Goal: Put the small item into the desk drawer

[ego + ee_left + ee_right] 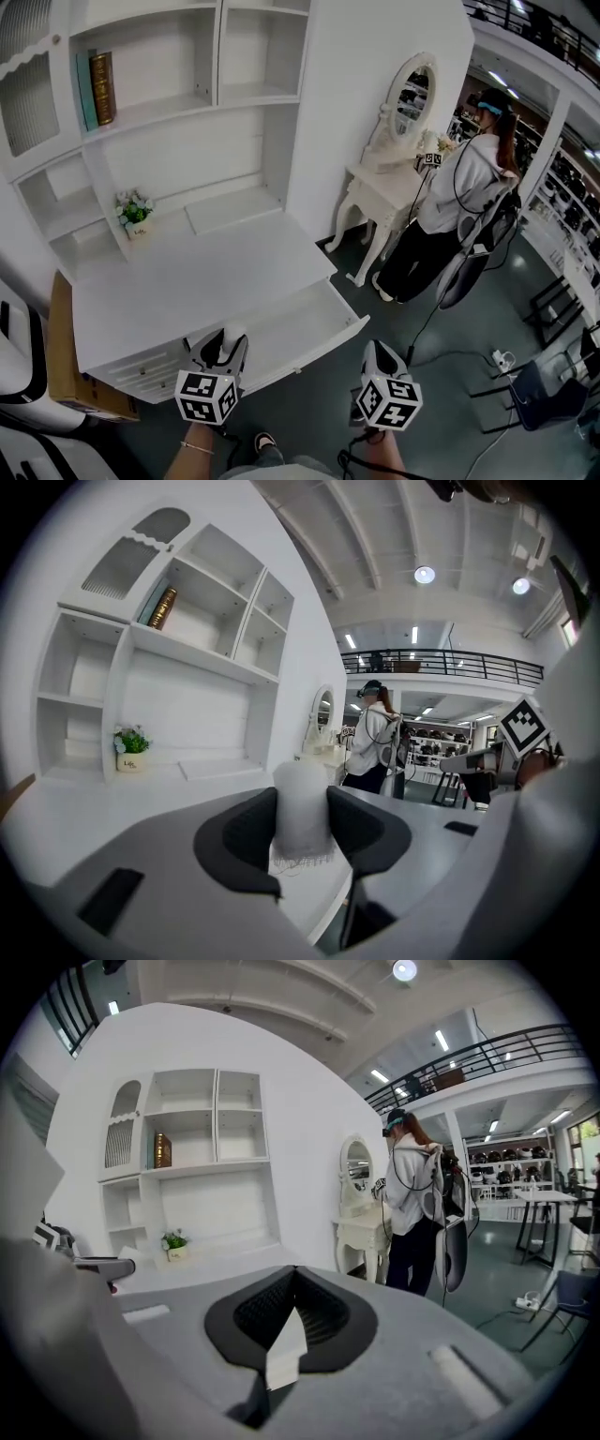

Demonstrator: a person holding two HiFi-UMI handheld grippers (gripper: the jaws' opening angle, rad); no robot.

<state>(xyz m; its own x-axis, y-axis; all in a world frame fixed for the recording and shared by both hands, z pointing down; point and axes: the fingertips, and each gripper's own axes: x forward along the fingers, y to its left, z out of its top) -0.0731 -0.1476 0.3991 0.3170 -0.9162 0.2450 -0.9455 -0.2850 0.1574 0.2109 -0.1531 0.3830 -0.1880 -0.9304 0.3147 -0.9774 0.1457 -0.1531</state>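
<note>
Left gripper view: small white translucent cylinder item [302,789], frayed lower edge, pinched between left gripper [302,822] fingers, which it keeps spread wide. Head view: item near left end of open white desk drawer [309,323], not yet inside; white counter [187,281] beyond. Right gripper [289,1321] fingers together, nothing clearly held. Move right over drawer middle, lower inside, then release.

The right gripper [293,1279] is pointing toward the white desk [225,1258], its fingers [258,1314] meeting at the tips with a white wedge showing between them. A small plant [173,1240] is sitting on the desk's surface. Right of the desk, a person [412,1208] is standing at a vanity table [361,1234].
</note>
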